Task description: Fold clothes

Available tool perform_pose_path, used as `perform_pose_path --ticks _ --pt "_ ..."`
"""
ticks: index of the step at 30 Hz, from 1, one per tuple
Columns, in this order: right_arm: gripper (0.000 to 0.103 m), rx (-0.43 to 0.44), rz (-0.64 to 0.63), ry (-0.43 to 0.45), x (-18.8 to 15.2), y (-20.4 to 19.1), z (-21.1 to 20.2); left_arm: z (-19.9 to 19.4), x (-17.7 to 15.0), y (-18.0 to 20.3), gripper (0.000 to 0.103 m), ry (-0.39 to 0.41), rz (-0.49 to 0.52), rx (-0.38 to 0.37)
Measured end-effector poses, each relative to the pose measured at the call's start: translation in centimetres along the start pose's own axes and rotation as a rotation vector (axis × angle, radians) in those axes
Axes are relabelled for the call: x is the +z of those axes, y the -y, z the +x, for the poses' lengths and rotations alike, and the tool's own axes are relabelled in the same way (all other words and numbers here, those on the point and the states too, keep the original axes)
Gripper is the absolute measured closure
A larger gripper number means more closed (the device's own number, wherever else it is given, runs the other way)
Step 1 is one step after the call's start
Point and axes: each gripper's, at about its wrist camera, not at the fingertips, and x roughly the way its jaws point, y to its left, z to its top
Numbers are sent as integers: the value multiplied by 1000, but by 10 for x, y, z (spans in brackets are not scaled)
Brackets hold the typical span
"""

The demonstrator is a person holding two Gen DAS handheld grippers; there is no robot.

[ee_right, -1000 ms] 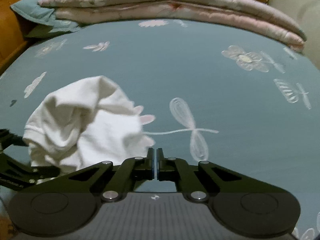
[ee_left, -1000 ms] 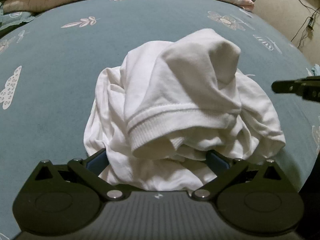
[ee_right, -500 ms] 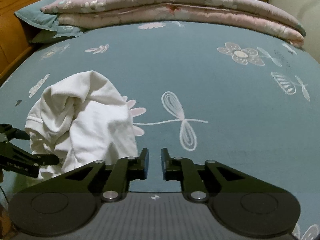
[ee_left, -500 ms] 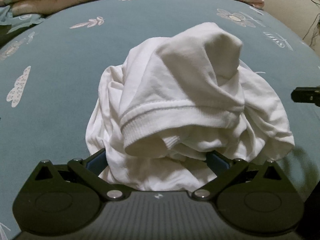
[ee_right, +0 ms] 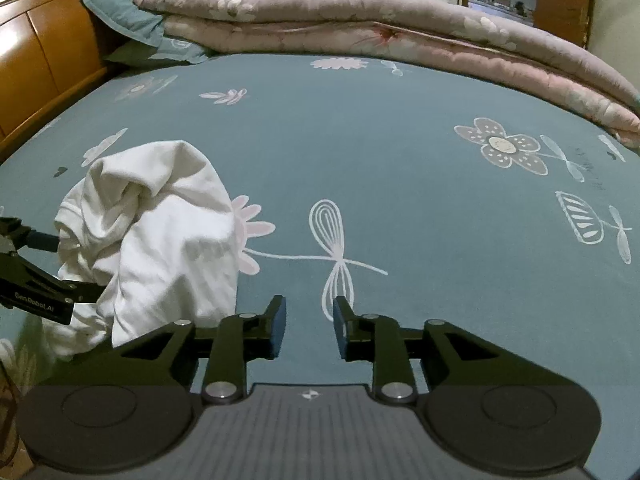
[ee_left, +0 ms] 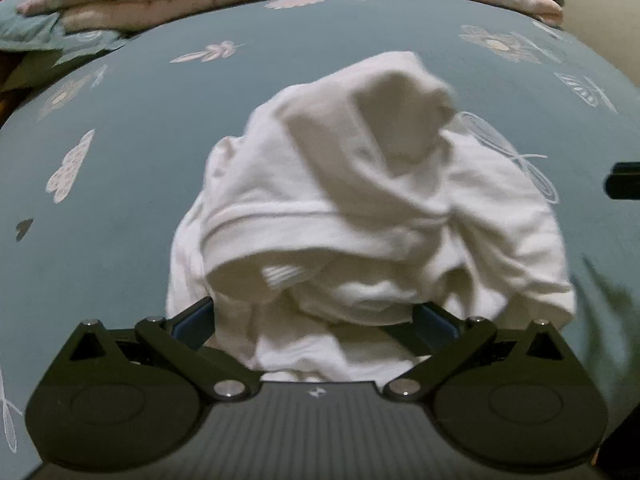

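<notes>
A crumpled white garment [ee_left: 360, 216] sits in a heap on the teal bedsheet [ee_right: 400, 152], which is printed with pale flowers and dragonflies. Its ribbed hem band curls across the front of the pile, and one fold stands up in a peak at the back. The left gripper [ee_left: 316, 322] is pushed right into the near edge of the heap, its jaws spread wide with bunched cloth lying between them; the blue pads peek out on either side of the fabric, and I cannot tell whether they press on it. The right gripper [ee_right: 309, 326] is off to the side of the garment, over bare sheet, just short of a printed dragonfly [ee_right: 334, 252]. Its jaws have just been opening and now stand partly apart with nothing between them. From its camera the left gripper's black fingers show at the far left edge, against the cloth. A folded pink floral quilt [ee_right: 400, 32] lies along the far side of the bed, with a teal pillow [ee_right: 136, 4] by the wooden headboard [ee_right: 44, 52].
</notes>
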Motion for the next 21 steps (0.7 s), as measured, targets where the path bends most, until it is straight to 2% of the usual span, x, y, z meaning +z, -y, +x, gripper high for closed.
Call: perform_pose_path --ticks 4,8,10,11,12,14,17,21 --pt "73 -25 -2 3 0 -8 4 0 4 -3 1 9 42 -4" --pt "71 58 24 2 13 -27 9 -11 8 -18 1 10 29 -55" --pt "54 117 -5 9 22 -45 11 -16 7 -21 1 19 49 -59" --pt "40 144 -23 10 26 -55 13 -18 6 -21 1 23 61 -55" --pt "37 160 -42 7 28 -64 17 -19 6 -23 1 25 72 -47" --pt "37 188 -81 1 33 -82 24 -23 5 -28 1 32 90 -37" --pt "37 135 -133 -10 38 -101 37 -30 1 -37 1 44 106 -47" --pt "37 91 -230 31 47 -116 40 -26 -3 -49 1 29 108 -21"
